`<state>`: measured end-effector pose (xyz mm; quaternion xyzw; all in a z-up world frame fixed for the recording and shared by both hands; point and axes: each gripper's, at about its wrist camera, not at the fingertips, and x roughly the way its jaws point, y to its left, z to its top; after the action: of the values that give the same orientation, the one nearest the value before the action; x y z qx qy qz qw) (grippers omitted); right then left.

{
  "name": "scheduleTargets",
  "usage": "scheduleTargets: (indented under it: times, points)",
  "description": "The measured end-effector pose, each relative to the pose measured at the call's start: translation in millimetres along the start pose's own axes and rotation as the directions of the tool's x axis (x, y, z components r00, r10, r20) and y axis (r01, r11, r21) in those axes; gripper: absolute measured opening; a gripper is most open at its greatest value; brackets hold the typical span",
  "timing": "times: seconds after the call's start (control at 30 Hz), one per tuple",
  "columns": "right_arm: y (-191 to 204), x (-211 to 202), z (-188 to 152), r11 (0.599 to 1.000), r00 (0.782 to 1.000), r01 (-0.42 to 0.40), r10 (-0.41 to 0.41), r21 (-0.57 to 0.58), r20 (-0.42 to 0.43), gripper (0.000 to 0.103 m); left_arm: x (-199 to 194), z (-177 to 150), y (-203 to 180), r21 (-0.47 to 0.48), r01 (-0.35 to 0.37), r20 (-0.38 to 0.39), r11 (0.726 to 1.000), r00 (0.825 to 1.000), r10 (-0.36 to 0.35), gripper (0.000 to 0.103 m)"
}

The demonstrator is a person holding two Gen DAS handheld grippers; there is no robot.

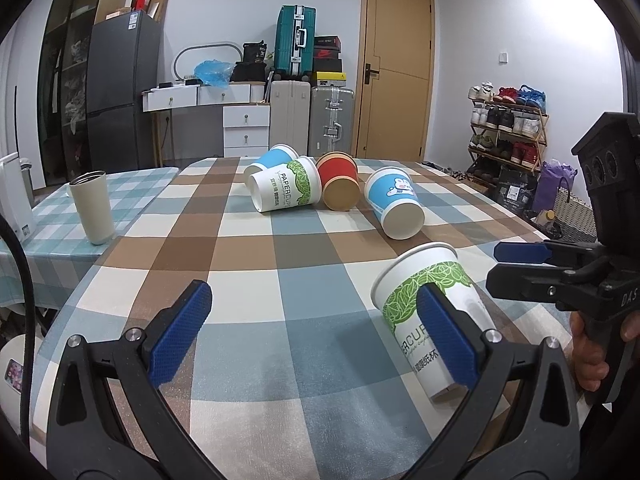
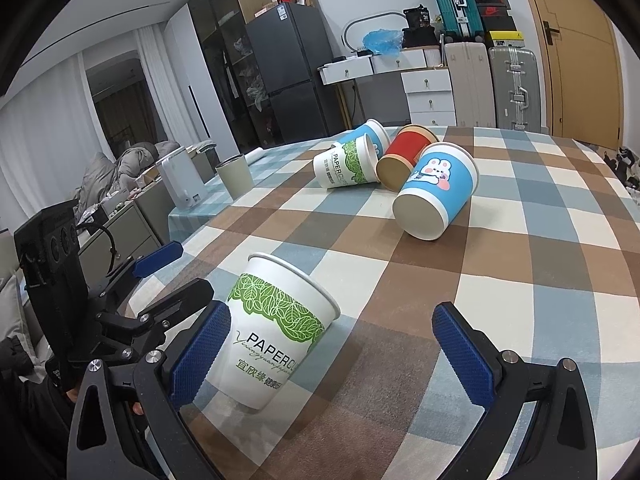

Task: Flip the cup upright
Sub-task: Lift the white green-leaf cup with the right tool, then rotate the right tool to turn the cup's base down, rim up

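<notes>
Brown, blue and cream checked tablecloth table (image 2: 520, 264) carries an upright white leaf-print paper cup (image 2: 276, 332), plus four toppled: white leaf-print cup (image 2: 346, 166), light-blue cup (image 2: 370, 132), red cup (image 2: 406, 156), blue bunny-print cup (image 2: 436, 196).

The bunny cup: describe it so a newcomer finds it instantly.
On the checked tablecloth, four paper cups lie tipped together at the far end. The bunny cup is nearest of them, blue, beside the red cup; it alone shows a cartoon rabbit.

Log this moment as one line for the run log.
near leaf-print paper cup: upright | left gripper: open | right gripper: open | four cups behind: on their sides
</notes>
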<state>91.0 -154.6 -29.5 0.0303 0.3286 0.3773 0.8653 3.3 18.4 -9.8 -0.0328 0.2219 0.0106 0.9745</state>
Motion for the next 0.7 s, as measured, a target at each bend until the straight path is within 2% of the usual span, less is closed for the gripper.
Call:
scheduleTargets:
  times: [0.33,0.47,0.7]
  points:
    - [6,15,11,0.998,0.995,-0.042,0.047,0.050,-0.085,0.103,0,0,0,-0.004,0.002,0.002,1.000,1.000,-0.002,0.102]
    - [4,25,13,0.995,0.990,-0.053,0.063,0.081,-0.129,0.103,0,0,-1,-0.004,-0.003,0.003,1.000,1.000,0.003,0.102]
    - [-1,40,16,0.981,0.971,-0.107,0.138,0.162,-0.195,0.103,0,-1,7,-0.014,-0.030,0.009,0.999,1.000,0.030,0.102]
